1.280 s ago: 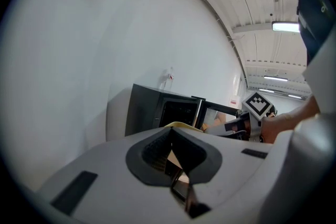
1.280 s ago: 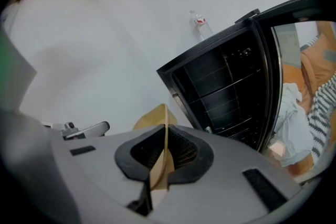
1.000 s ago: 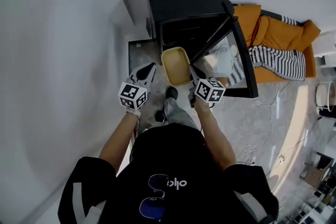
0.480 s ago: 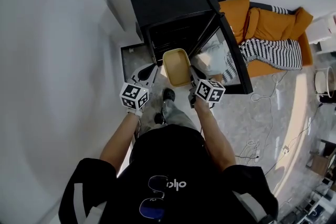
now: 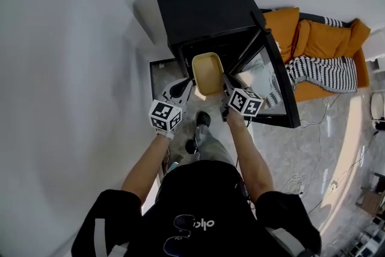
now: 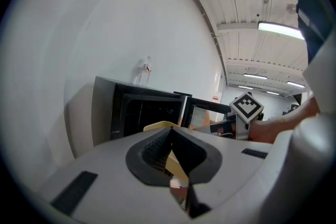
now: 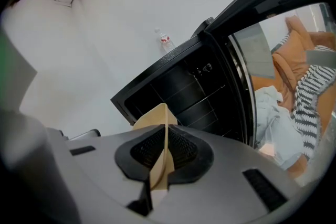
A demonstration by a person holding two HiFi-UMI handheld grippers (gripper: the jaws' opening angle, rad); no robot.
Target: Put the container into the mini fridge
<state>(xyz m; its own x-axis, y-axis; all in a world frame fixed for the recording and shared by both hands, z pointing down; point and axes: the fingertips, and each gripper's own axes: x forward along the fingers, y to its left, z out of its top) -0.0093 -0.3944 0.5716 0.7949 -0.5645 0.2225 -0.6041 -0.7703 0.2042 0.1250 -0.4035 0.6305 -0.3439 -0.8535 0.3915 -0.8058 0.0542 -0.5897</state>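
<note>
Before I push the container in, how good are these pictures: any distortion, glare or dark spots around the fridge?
Head view: heavy fisheye bends the walls and the mini fridge. Left gripper view: dark round vignette, ceiling lights blown out. Right gripper view: fridge cavity nearly black, shelves faint; container rim soft up close.

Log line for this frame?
right gripper: shut on container | left gripper: shut, empty | fridge door: open | container: in front of fridge

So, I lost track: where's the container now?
The container is mid head view, in the right hand-held gripper, before the open mini fridge.
</note>
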